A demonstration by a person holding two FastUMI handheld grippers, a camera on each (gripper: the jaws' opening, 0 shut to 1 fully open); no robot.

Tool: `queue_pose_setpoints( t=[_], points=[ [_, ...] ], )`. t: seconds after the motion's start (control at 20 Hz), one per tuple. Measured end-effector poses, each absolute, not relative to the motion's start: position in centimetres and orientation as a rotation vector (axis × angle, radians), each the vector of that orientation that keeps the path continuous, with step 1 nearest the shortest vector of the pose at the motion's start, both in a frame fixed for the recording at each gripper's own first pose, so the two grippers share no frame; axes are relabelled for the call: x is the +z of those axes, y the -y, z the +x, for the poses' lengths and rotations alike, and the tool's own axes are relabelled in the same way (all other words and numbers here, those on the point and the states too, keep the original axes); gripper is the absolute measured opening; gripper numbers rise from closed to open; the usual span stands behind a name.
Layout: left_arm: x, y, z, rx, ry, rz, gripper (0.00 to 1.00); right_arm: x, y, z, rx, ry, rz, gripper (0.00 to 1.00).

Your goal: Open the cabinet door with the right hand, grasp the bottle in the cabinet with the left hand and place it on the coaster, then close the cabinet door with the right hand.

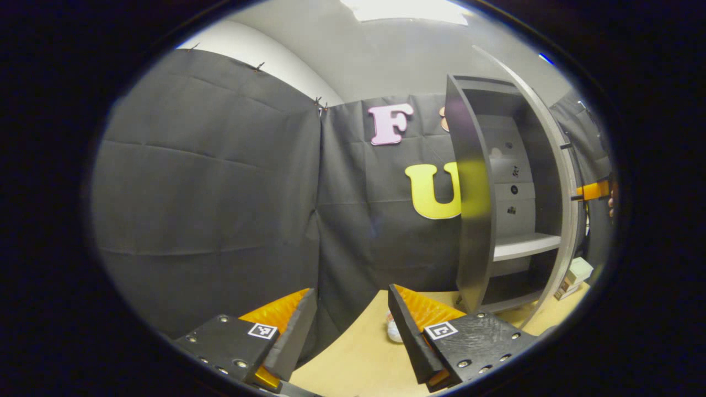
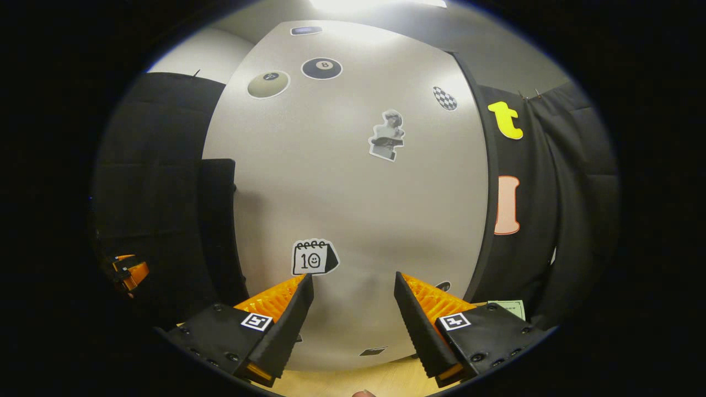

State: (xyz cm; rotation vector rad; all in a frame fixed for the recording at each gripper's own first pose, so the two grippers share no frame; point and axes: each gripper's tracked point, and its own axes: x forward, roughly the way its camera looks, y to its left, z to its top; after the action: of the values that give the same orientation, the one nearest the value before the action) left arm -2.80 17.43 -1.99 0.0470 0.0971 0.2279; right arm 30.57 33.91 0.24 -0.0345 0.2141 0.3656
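Note:
A dark grey cabinet (image 1: 469, 220) stands on the table at the right of the left gripper view, with its pale door (image 1: 568, 209) swung open. A white shelf (image 1: 524, 245) shows inside; I cannot make out a bottle in there. A small white object (image 1: 394, 331) lies on the table near the cabinet's foot. My left gripper (image 1: 351, 291) is open and empty, well short of the cabinet. In the right gripper view the door's stickered face (image 2: 342, 182) looms close ahead. My right gripper (image 2: 352, 277) is open before it, nothing between its fingers. The right gripper (image 1: 593, 190) peeks past the door's edge.
The wooden table (image 1: 358, 358) runs under both grippers. Small boxes (image 1: 576, 273) sit to the right of the cabinet. A paper card (image 2: 507, 307) lies on the table past the door. The left gripper (image 2: 129, 273) shows far off at the left. Black cloth walls close the booth.

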Motion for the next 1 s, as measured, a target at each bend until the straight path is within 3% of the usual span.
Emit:
queue_pose_setpoints(
  t=[0.1, 0.2, 0.25, 0.3, 0.55, 1.0],
  points=[
    [-2.0, -17.9, -3.3, 0.239, -0.102, 0.049, 0.8, -0.2, -34.2, 31.5, 0.338, -0.22, -0.046, 0.91],
    [-1.8, -18.4, -3.8, 0.253, -0.104, 0.055, 0.8, -0.3, -34.7, 32.4, 0.319, -0.21, -0.035, 0.95],
    [-2.0, -18.6, -4.0, 0.259, -0.107, 0.056, 0.8, -0.2, -34.5, 33.0, 0.298, -0.207, -0.03, 0.9],
    [-2.1, -18.8, -4.1, 0.264, -0.111, 0.055, 0.8, -0.3, -34.5, 33.3, 0.295, -0.211, -0.018, 0.94],
    [-2.2, -19.7, -5.0, 0.29, -0.121, 0.046, 0.8, -0.7, -35.0, 34.1, 0.27, -0.213, 0.016, 0.9],
    [-1.9, -19.1, -5.1, 0.275, -0.118, 0.05, 0.8, -1.0, -35.4, 35.3, 0.208, -0.199, 0.018, 0.93]
  ],
)
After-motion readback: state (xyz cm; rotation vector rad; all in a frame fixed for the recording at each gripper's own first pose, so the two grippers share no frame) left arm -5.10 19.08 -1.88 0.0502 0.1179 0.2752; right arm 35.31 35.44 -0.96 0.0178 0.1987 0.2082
